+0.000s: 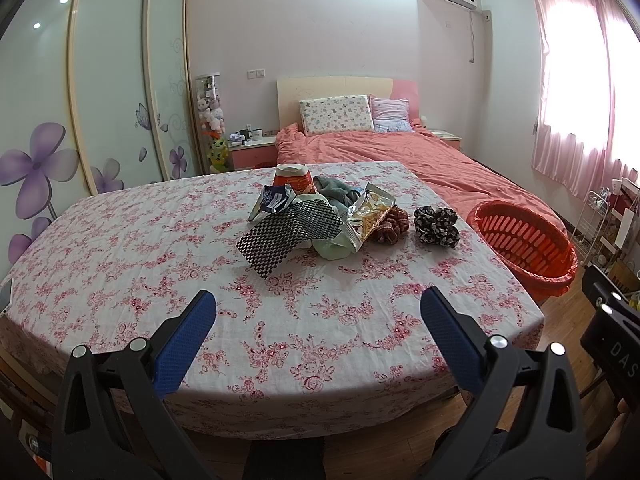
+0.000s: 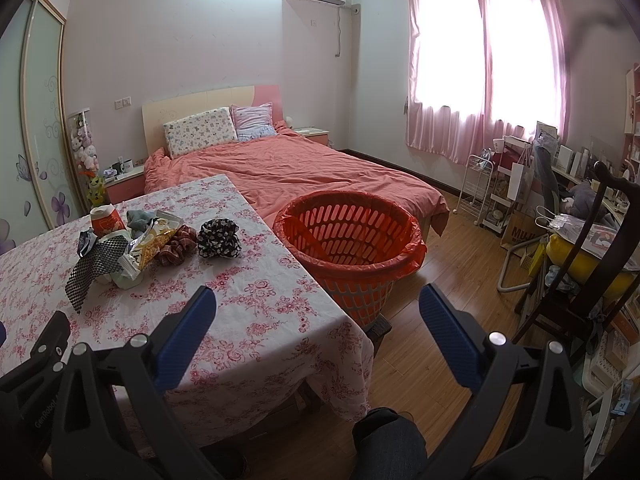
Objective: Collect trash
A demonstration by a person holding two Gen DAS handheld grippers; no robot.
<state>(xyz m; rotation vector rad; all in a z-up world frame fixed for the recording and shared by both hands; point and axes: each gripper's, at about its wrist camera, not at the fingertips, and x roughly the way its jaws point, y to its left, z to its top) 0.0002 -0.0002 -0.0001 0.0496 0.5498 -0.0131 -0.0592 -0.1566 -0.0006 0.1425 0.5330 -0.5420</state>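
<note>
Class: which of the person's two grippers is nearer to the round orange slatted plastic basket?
Right. The right gripper hangs open just before the orange basket; the left gripper hangs open over the table, with the basket further off to its right.

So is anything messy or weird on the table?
Yes. A jumbled pile sits mid-table: an opened snack bag, a crumpled dark wrapper and a checkered sheet, mixed with two scrunchies. The orange basket looks empty.

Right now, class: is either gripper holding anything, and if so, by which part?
Nothing is held. The left gripper and right gripper are both open and empty; the trash pile lies untouched on the table.
</note>
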